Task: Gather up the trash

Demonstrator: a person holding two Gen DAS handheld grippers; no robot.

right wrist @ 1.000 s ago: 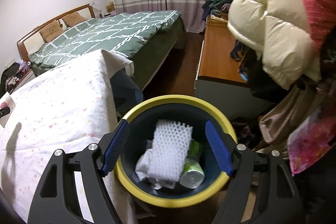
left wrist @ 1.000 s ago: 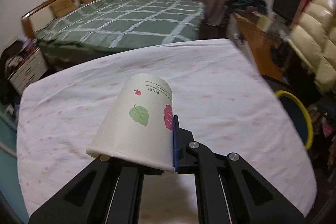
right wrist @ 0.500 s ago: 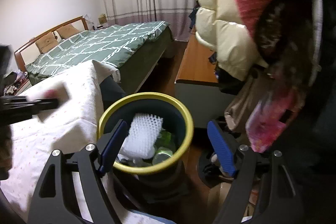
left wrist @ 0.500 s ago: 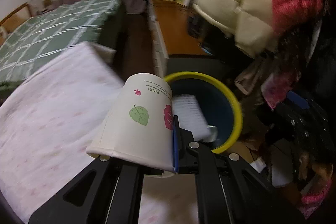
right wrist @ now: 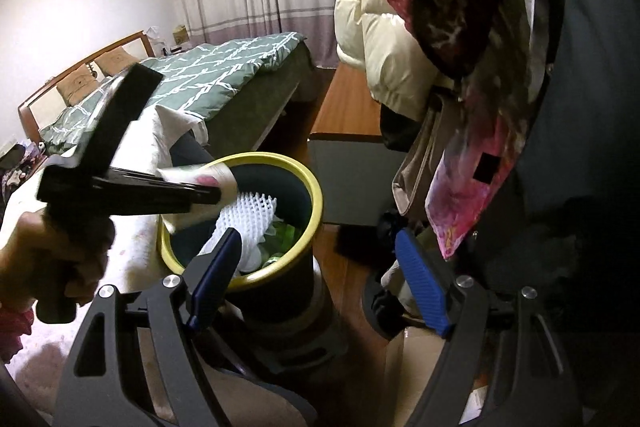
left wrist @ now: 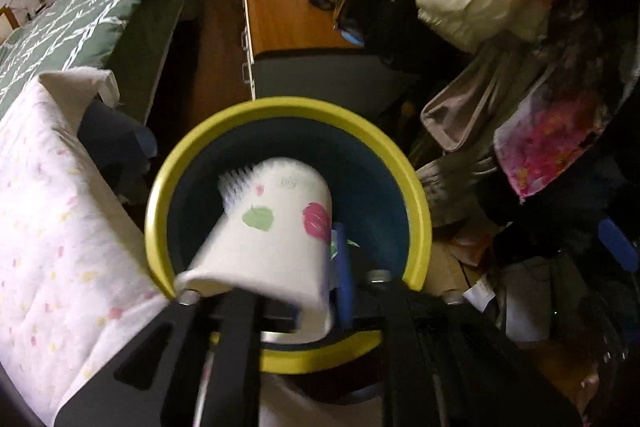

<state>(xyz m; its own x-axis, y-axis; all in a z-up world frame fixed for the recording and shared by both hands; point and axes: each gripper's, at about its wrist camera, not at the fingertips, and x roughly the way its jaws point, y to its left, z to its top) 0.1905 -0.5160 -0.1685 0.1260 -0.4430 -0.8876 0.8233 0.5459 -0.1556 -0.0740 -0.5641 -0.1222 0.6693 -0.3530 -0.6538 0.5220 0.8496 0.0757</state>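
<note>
Both grippers are matte black angular frames with cut-out slots and silver screws. The right gripper (right wrist: 318,277) has ribbed blue fingers (right wrist: 420,285). A bare-skinned left hand (right wrist: 52,259) shows a pink cuff.

Both views above shared bin (left wrist: 416,195)

bin (left wrist: 416,187) mouth partly blocked by paper cup (left wrist: 272,239) held over near rim in left gripper (left wrist: 264,291); far and right part of opening left free. white foam netting (right wrist: 248,215) and green scraps piled inside, room above them left. cloth-covered table edge (left wrist: 52,211) pressed against bin's left side. hanging coats (right wrist: 384,39) and pink cloth (right wrist: 468,183) crowded on right. wooden cabinet (left wrist: 276,3) set behind. open floor strip seen between bed (right wrist: 224,67) and cabinet. right gripper (right wrist: 320,275) spread wide, nothing between fingers.
</note>
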